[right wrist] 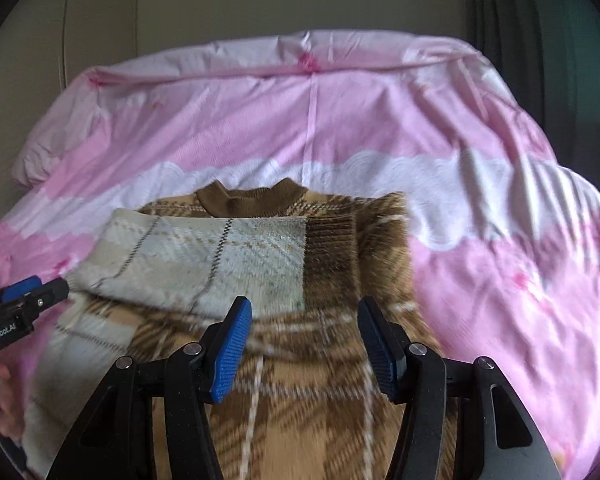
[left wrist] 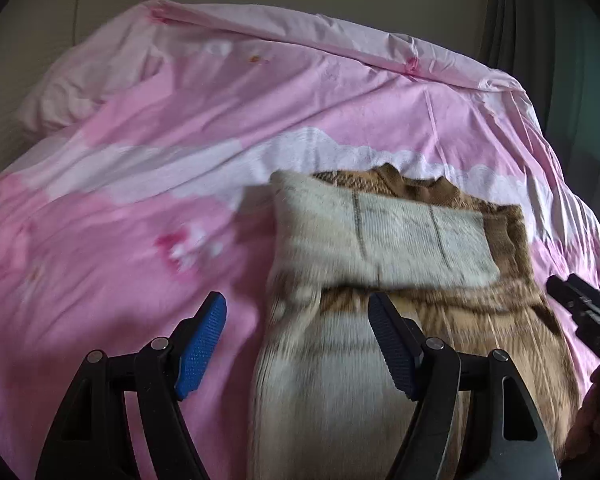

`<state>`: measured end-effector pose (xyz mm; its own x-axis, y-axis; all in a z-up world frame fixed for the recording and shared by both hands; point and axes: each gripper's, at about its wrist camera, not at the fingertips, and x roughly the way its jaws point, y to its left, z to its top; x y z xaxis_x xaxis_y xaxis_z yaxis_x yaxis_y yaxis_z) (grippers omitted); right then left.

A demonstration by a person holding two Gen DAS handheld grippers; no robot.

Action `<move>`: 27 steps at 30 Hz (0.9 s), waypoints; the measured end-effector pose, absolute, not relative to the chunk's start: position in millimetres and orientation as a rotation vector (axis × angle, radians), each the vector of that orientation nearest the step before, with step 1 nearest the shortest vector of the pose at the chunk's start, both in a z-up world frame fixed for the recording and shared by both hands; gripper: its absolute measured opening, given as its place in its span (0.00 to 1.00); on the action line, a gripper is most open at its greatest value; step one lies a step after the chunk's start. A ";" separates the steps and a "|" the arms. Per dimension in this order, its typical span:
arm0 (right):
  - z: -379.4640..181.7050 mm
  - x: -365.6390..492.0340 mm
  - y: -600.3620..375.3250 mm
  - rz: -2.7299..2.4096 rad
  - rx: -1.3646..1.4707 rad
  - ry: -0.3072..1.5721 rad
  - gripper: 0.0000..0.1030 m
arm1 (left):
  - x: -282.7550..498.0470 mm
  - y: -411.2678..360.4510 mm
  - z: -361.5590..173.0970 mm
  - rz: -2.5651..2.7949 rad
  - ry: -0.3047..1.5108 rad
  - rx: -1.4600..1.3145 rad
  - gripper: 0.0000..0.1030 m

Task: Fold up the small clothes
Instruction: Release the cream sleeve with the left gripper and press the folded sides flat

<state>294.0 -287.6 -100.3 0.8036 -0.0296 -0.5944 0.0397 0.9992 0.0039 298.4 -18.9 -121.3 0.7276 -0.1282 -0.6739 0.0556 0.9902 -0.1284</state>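
- Right now we hold both grippers over a brown-and-cream plaid sweater (right wrist: pixel 300 360) that lies flat on a pink-and-white duvet (right wrist: pixel 480 152), its brown collar (right wrist: pixel 248 200) toward the far edge of the bed.
- One sleeve (right wrist: pixel 204 256) is folded across the chest, running crosswise just below the collar; it is mostly cream with thin dark lines and turns brown at the shoulder end.
- Our left gripper (left wrist: pixel 298 344) stands with its jaws well apart and nothing between the blue pads (left wrist: pixel 202 344); one finger sits over the pink cover, the other over the cream side of the sweater, and we cannot tell if either touches the cloth.
- Our right gripper (right wrist: pixel 304 348) is likewise spread and empty, hovering over the body of the sweater just below the folded sleeve.
- From the right wrist view, the left gripper's tip shows at the left edge, near the sleeve's cuff end, with part of a hand (right wrist: pixel 4 408) behind it.
- Beyond the bed, we see a plain pale wall (right wrist: pixel 300 0) and a dark curtain (right wrist: pixel 540 20) at the right.
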 end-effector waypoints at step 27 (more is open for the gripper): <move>-156.8 90.3 -363.7 -0.159 0.186 0.717 0.64 | 107.5 -25.8 -173.3 -0.038 0.793 -0.095 0.69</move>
